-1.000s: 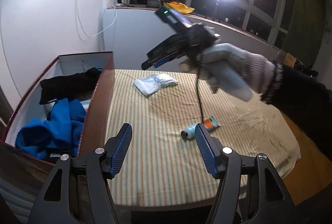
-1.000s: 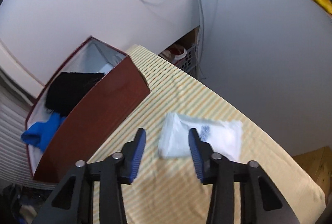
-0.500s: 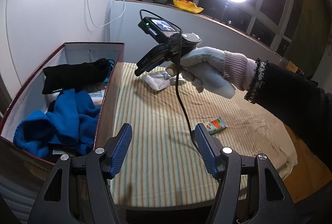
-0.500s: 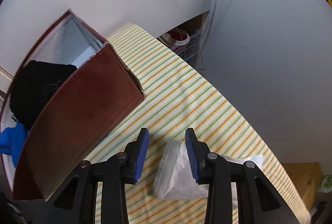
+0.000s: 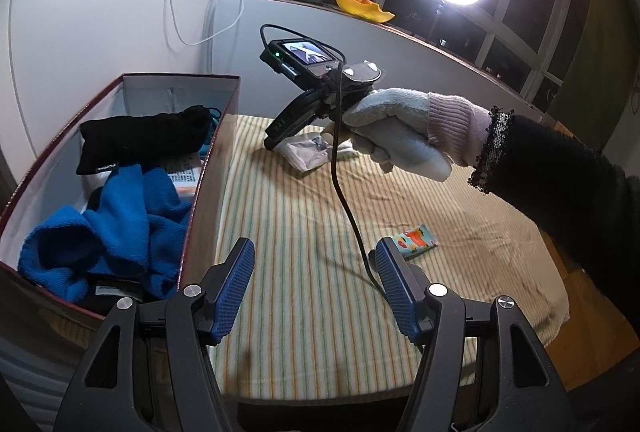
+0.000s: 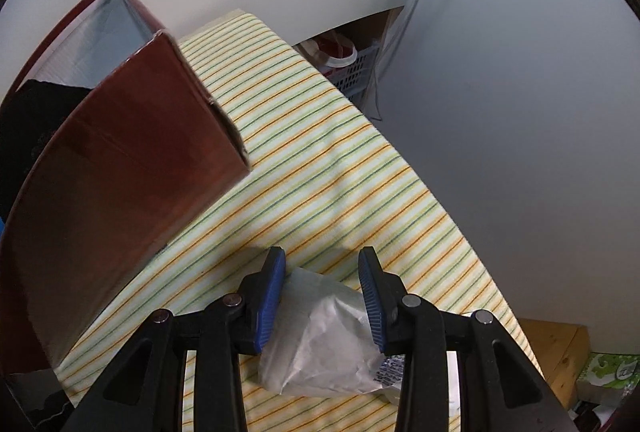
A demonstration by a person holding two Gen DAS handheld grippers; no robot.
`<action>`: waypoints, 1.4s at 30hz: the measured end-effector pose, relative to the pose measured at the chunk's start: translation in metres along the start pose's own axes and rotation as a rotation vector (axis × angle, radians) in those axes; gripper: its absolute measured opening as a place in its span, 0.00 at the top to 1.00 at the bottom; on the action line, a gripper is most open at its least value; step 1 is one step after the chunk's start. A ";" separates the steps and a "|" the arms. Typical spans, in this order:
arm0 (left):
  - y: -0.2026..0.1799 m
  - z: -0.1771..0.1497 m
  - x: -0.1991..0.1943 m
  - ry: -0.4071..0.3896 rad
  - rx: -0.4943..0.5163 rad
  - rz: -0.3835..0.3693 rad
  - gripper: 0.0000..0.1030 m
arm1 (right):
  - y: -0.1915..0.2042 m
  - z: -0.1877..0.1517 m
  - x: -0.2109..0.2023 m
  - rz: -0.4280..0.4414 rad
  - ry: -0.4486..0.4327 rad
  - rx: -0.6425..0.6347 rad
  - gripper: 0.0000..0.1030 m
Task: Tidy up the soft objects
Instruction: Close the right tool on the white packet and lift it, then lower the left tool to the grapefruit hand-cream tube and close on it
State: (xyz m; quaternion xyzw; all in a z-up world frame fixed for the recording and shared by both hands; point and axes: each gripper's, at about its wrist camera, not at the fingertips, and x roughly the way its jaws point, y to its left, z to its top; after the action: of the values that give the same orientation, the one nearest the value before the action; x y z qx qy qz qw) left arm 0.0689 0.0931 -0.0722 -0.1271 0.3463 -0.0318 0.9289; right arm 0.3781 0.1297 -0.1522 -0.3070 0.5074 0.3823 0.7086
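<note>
1. Over at the far side of the desk [image 5: 304, 256], the right gripper [image 6: 322, 282] straddles the white packet [image 6: 324, 348], fingers apart, not yet squeezing, ready to grab.
2. Left gripper [image 5: 316, 284] hangs open and empty near the box [image 5: 208, 192], keeping clear.

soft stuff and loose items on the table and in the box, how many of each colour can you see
Blue: 1, the blue fleece cloth in the box
Black: 1, the black pouch in the box
White: 1, the white plastic packet on the striped cloth, between the pads of the right claw
Multicoloured: 1, the small tube on the striped cloth
Total: 4
</note>
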 end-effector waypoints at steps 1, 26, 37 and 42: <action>-0.001 0.000 0.000 0.001 0.000 0.000 0.39 | 0.000 0.000 0.001 0.004 0.006 -0.001 0.67; -0.025 -0.001 0.003 0.007 0.070 -0.053 0.39 | -0.071 -0.097 -0.021 -0.018 0.141 0.231 0.61; -0.061 -0.002 0.033 0.086 0.199 -0.078 0.39 | -0.068 -0.199 -0.054 0.043 0.099 0.209 0.61; -0.070 -0.001 0.053 0.135 0.218 -0.089 0.39 | -0.060 -0.246 -0.078 0.074 0.070 0.187 0.61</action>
State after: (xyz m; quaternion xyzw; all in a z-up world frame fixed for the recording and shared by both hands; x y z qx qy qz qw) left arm 0.1106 0.0176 -0.0888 -0.0384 0.3963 -0.1191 0.9095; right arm 0.2956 -0.1220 -0.1478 -0.2337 0.5761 0.3484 0.7015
